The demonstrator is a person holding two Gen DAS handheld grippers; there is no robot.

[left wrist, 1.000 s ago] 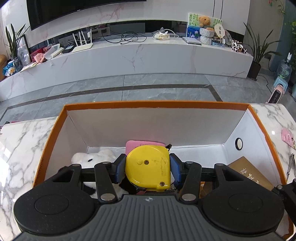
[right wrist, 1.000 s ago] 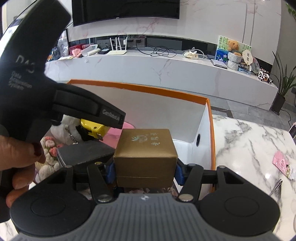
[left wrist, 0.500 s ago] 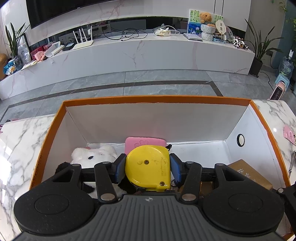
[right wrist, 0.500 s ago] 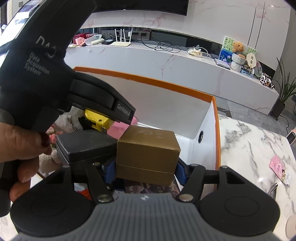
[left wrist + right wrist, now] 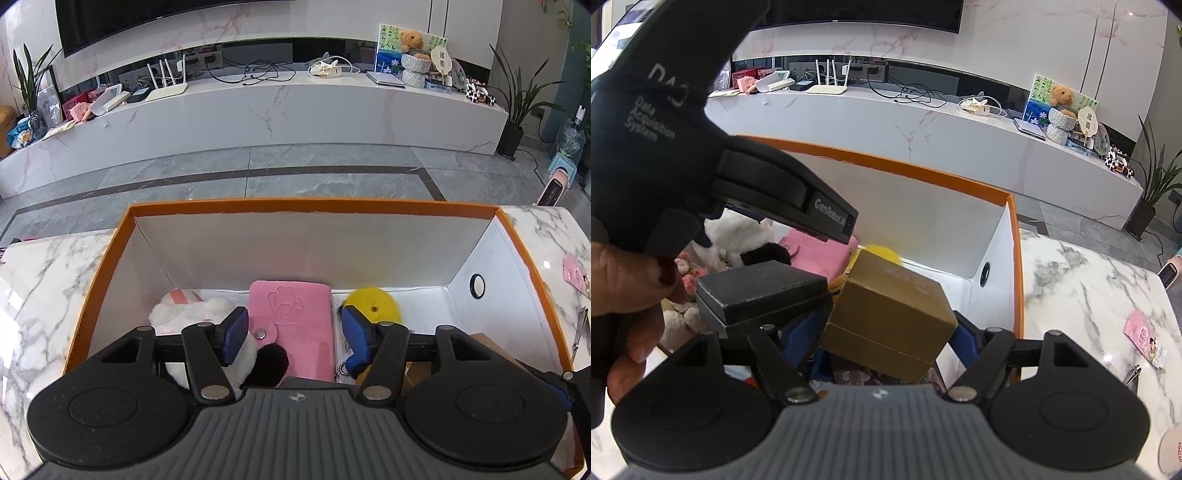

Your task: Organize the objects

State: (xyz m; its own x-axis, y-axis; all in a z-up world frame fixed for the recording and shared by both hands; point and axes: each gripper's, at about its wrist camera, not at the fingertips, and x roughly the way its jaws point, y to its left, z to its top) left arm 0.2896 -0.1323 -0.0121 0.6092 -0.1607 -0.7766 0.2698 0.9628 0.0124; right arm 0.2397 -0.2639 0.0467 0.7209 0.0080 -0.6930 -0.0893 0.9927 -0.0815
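Note:
My left gripper (image 5: pixel 293 334) hangs over the orange-rimmed white box (image 5: pixel 314 205), its jaws opening with nothing between them. The yellow tape measure (image 5: pixel 373 306) lies on the box floor, just beyond the right fingertip and beside a pink pouch (image 5: pixel 291 325). In the right wrist view my right gripper (image 5: pixel 882 343) is opening too. The gold box (image 5: pixel 890 310) sits tilted between its fingers, and the pads no longer press on it. A black box (image 5: pixel 761 288) lies to its left. A hand (image 5: pixel 628 288) holds the left gripper's body (image 5: pixel 701 166) at the left of that view.
A white plush toy (image 5: pixel 192 314) fills the box's left end. On the marble table (image 5: pixel 1089 295) to the right of the box lie a pink card (image 5: pixel 1141 332) and a nail clipper (image 5: pixel 1134 373). A long marble bench (image 5: pixel 258 110) stands across the grey floor.
The left jaws let go of the yellow tape measure, which now lies in the box right of the pink pouch. The right jaws widened and the gold box tipped over between them.

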